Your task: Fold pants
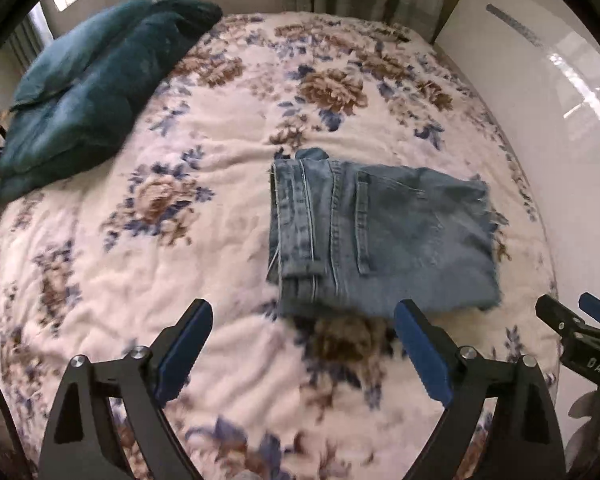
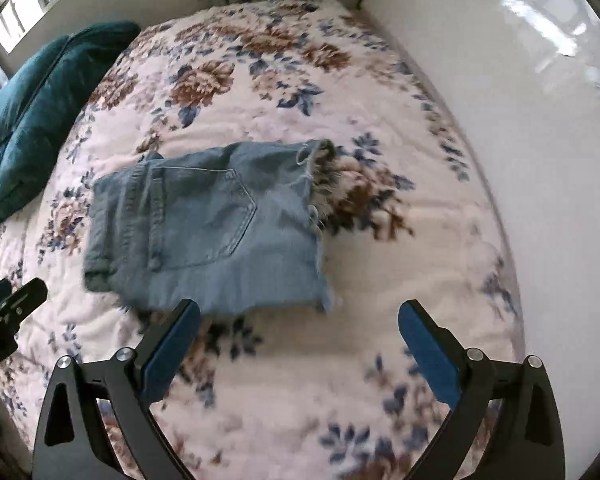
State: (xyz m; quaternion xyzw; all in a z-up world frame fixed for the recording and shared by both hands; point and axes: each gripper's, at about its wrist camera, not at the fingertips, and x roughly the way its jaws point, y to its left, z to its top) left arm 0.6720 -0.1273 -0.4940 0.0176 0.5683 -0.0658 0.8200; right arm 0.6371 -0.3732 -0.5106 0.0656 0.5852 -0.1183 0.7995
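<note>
A pair of folded denim pants is seen lying flat on a floral bedspread, and all places below are given relative to that bundle. To its left and farther back, teal pillows are stacked at the head of the bed; a window behind them is shown more fully in the right wrist view. In the left wrist view the turned-up waistband edge and a belt loop are seen, while a stitched back pocket is shown plainly only in the right wrist view, on the bundle's top face, with the frayed hems at the right edge. To the right of the pants a glossy white panel is seen standing along the bedside.

The left gripper is held just in front of the pants, its blue-padded jaws spread wide with nothing between them; its right pad overlaps the bundle's near edge in the picture, though contact cannot be told. The right gripper is likewise held in front of the pants, jaws spread wide and pinching nothing. On the right gripper's body, at the right edge of the left wrist view, the letters "DAS" are read.
</note>
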